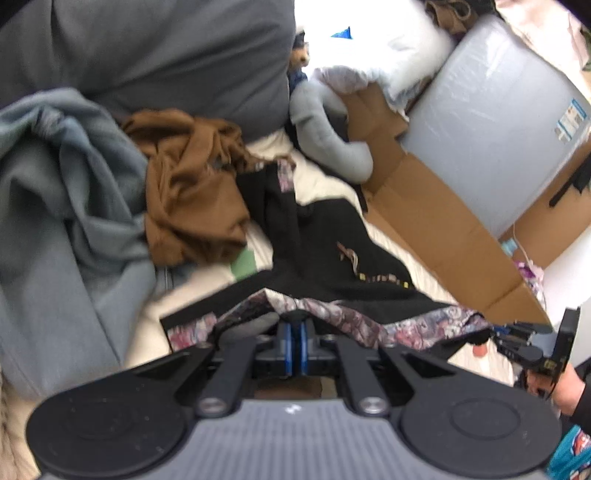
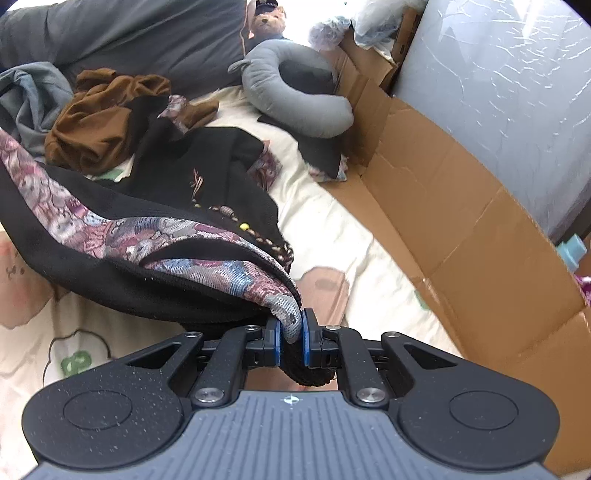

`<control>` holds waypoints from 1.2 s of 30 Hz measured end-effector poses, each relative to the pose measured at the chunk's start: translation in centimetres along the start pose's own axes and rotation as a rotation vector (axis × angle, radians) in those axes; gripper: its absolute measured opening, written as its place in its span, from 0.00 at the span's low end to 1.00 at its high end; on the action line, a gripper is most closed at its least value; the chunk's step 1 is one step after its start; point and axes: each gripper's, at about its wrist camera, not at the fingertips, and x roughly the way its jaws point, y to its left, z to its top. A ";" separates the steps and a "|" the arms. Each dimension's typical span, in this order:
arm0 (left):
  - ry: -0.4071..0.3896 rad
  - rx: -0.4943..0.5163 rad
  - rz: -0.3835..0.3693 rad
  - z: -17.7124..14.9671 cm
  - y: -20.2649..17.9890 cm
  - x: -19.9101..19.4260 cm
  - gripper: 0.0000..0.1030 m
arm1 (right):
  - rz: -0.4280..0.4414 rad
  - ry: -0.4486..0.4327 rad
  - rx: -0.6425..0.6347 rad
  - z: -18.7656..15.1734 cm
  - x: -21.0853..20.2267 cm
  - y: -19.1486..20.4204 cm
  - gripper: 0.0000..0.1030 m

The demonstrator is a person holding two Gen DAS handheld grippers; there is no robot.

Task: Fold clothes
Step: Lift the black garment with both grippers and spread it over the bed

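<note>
A black garment with a floral patterned hem and small embroidery lies stretched over a cream bed sheet. My left gripper is shut on its patterned hem, which runs rightwards to my right gripper, held by a hand at the right edge. In the right wrist view the right gripper is shut on a bunched corner of the same hem. The garment hangs from it and trails back over the sheet.
A brown garment and a grey-blue one are heaped at the left, in front of a dark grey pillow. A grey neck pillow and a teddy bear lie behind. Flattened cardboard lines the bed's right side.
</note>
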 end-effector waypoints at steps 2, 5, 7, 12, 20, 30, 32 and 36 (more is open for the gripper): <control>0.021 -0.004 -0.006 -1.1 -0.1 -0.1 0.04 | -0.003 0.007 -0.009 -0.5 -0.4 0.0 0.09; 0.055 -0.018 -0.016 -2.7 -0.3 0.0 0.04 | -0.013 0.021 -0.004 -1.2 -0.8 -0.4 0.09; 0.080 -0.031 -0.024 -3.8 -0.5 0.2 0.04 | -0.029 0.032 0.000 -1.6 -1.0 -0.8 0.09; 0.139 -0.058 -0.066 -6.3 -1.6 1.4 0.04 | -0.064 0.031 0.035 -2.2 -1.4 -2.4 0.09; 0.192 -0.086 -0.132 -10.0 -3.8 3.2 0.04 | -0.105 0.006 0.087 -3.3 -2.7 -5.4 0.09; 0.276 -0.103 -0.208 -14.5 -5.5 5.7 0.04 | -0.172 0.031 0.152 -7.0 -4.0 -7.9 0.09; 0.307 -0.101 -0.212 -15.5 -5.5 6.2 0.04 | -0.184 0.040 0.175 -8.1 -4.0 -8.2 0.09; 0.350 -0.068 -0.219 -17.2 -5.6 7.0 0.04 | -0.150 0.093 0.234 -11.2 -3.6 -7.5 0.11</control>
